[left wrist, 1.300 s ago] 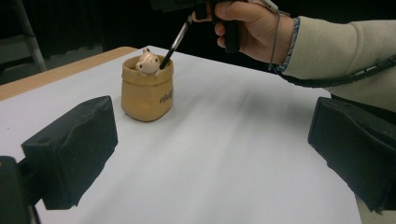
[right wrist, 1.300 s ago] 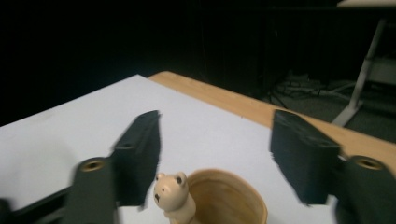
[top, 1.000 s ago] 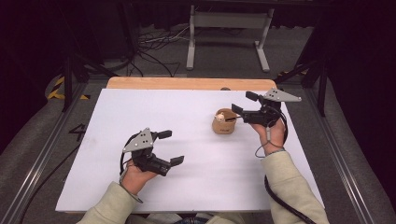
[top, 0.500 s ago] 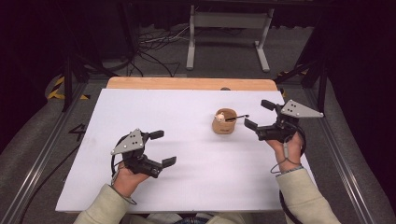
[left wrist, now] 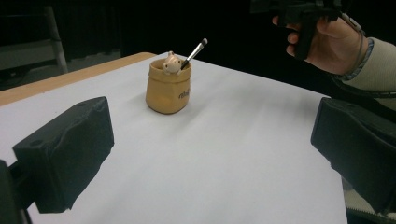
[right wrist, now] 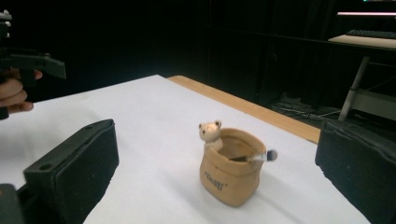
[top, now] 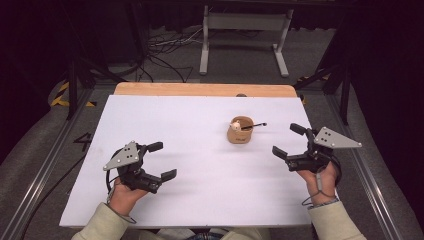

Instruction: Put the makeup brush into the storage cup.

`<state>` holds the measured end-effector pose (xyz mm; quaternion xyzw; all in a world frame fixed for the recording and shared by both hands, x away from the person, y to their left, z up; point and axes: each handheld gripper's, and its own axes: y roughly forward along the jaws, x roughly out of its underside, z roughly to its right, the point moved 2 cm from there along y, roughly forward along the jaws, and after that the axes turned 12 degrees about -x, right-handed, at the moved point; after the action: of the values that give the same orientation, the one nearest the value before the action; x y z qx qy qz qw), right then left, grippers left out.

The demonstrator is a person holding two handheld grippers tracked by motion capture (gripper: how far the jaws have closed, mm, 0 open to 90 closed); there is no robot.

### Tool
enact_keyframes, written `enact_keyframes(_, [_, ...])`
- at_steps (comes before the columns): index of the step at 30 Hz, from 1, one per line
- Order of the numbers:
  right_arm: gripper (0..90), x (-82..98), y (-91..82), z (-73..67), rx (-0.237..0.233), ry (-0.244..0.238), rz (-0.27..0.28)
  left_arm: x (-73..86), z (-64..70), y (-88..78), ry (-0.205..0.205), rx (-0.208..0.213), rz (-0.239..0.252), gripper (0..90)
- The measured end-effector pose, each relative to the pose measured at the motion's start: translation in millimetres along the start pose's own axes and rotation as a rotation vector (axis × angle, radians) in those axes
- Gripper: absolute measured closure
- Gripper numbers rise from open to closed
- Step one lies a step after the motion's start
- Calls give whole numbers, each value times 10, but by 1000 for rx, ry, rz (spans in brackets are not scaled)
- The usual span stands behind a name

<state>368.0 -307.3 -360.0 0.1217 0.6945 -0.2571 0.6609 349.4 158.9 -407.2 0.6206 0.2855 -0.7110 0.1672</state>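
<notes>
High view: a wide white surface (top: 165, 125) with a wooden strip along its far edge fills the middle of the scene, kept bare so both hands have room to work. Near its left side the left tool (top: 159, 161) rests low in the person's hand, jaws apart and holding nothing. At the right edge the right tool (top: 292, 141) sits well apart from the pot, jaws spread wide and empty, having just been opening. Right of centre stands a small tan pot (top: 240, 134) shaped like a sack, upright, with a little bear figure (right wrist: 209, 132) at its rim. A thin brush (left wrist: 194, 51) leans inside it, probably bristle end up, propped on the rim so it stays put.
</notes>
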Motion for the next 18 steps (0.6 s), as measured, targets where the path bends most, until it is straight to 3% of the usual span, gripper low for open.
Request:
enact_keyframes(5, [0,137,-62,-59,-4,17,0,62,-29,-120,-6,-13,30,0])
enact_keyframes(13, [0,309,-84,-166,-15,2,-21,183,-48,-297,27,-41,3,1])
enact_keyframes(18, [0,409,-61,-222,-24,-6,-25,254,-88,-387,22,-50,3,1])
